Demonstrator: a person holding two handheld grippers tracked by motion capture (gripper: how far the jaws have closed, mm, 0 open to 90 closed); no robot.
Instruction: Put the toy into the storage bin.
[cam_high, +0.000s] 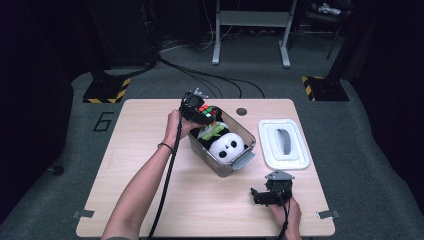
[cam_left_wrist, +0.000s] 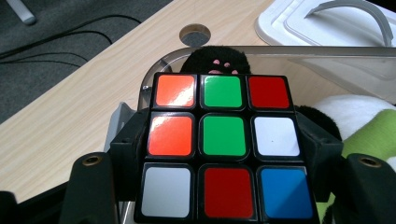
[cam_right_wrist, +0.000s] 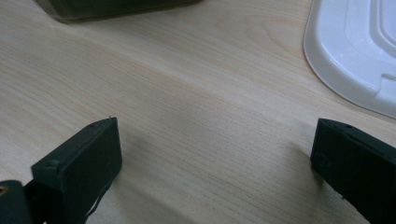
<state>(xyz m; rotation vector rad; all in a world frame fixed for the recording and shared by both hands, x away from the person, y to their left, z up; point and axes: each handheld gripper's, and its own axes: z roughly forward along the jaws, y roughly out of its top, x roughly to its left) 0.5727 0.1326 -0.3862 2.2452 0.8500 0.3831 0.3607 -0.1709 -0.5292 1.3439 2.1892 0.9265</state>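
the left hand-held gripper (cam_high: 202, 114) pinches a colourful square puzzle cube (cam_left_wrist: 223, 147) over the clear plastic box (cam_high: 248, 150) beside the soft panda toy (cam_high: 227, 147), likely to drop it in, while the right hand-held gripper (cam_high: 256, 196) rests spread wide on the wooden bench (cam_high: 140, 150).

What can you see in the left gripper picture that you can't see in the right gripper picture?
Left gripper view alone: the left gripper clamps a Rubik's cube, its facing side a mix of orange, green, red, white and blue squares, above a clear storage box with a panda plush inside.

Right gripper view alone: the right gripper, jaws wide apart with nothing between them.

Both: the wooden table and the white lid.
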